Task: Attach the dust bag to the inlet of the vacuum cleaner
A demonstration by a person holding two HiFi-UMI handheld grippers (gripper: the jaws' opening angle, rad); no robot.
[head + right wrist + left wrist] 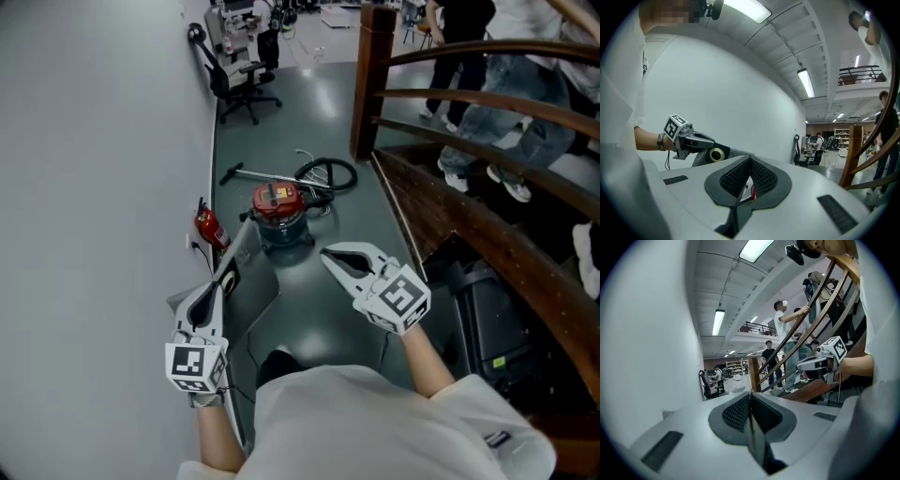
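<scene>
Two forearms reach forward from short white sleeves. The left gripper (232,270), at seven o'clock in the head view, points toward one o'clock, its jaws pressed together. The right gripper (328,253), near centre, points toward ten o'clock, its jaws likewise closed.

The smooth grey-green floor (309,103) is glossy under the shiny red-lidded plastic vacuum cleaner (278,211), the dark brown stair rail (441,52) looks like polished wood, the grey dust bag (735,153) looks matt, and the matt white plastic left gripper (228,274) and right gripper (326,253) carry rough, dimpled dark grey pads (737,177).
</scene>
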